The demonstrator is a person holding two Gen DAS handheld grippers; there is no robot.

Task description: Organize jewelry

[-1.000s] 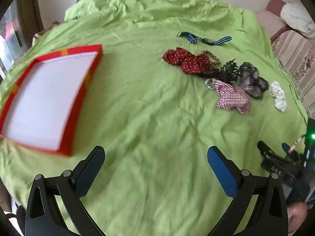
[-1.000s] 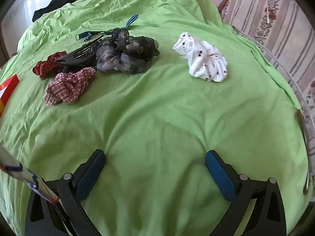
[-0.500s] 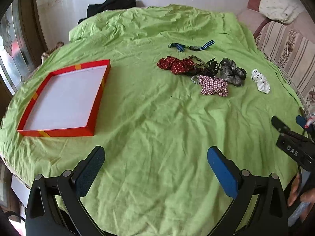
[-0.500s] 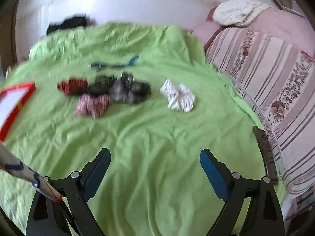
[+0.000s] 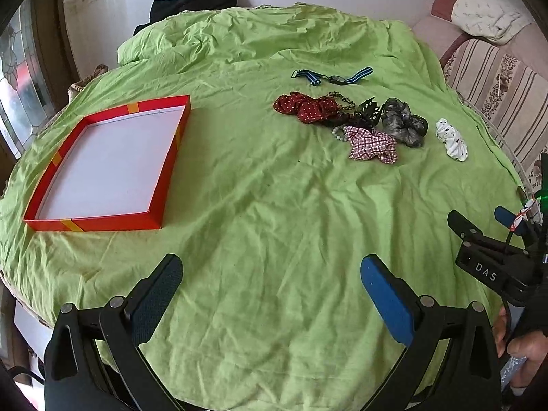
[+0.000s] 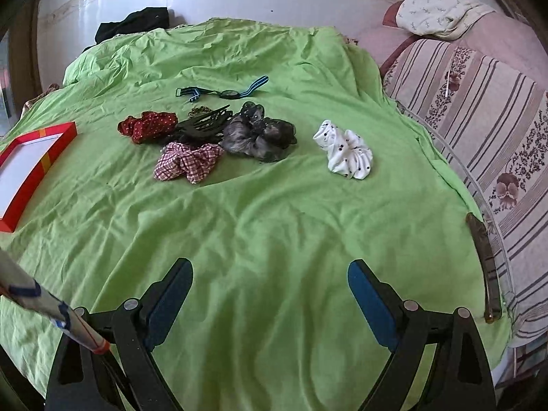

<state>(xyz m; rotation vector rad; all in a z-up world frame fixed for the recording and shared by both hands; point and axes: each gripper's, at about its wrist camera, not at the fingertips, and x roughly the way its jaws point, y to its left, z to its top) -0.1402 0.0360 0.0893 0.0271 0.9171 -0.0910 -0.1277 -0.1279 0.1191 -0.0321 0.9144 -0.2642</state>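
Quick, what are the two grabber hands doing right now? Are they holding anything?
Left gripper: open, holding nothing, above the green sheet.
Right gripper: open, holding nothing.

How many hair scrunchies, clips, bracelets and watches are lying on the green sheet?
Scrunchies: 4 (red dotted, checked, grey, white)
Hair clip: 1
Bead bracelet: 1
Braided band: 1
Watch: 1
Total: 8
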